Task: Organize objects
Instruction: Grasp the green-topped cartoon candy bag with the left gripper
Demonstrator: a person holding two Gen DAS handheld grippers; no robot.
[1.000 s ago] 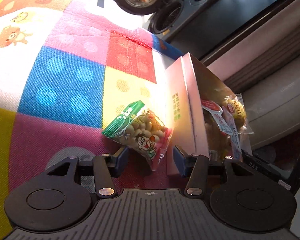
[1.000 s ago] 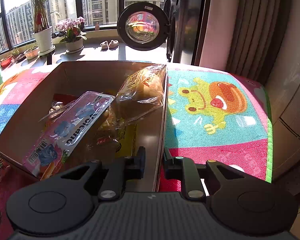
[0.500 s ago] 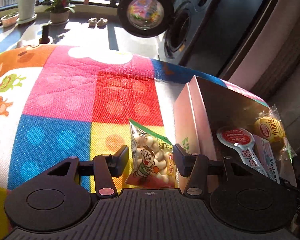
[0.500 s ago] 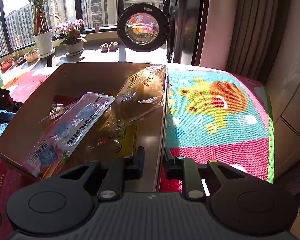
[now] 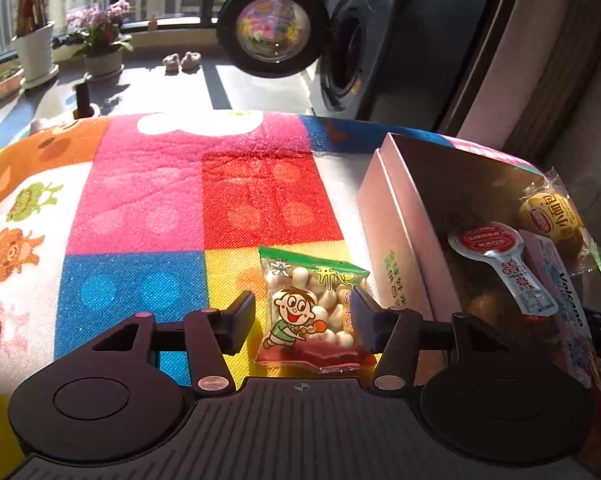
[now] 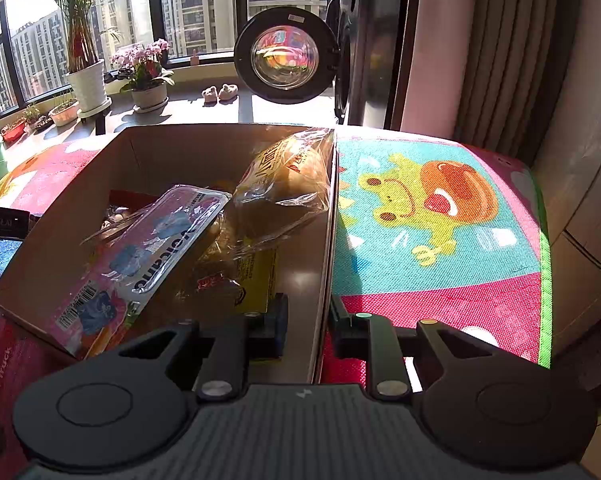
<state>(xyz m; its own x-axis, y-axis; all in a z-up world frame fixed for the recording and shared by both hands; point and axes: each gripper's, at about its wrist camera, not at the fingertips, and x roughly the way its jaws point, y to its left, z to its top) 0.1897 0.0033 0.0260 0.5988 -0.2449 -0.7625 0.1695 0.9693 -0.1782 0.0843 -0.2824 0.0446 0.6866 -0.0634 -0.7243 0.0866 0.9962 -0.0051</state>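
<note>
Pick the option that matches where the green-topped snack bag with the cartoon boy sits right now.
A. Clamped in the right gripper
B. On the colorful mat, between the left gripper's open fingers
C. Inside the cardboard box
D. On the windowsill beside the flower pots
B. The snack bag lies on the mat between the spread fingers of the left gripper, beside the cardboard box, not in it.
</note>
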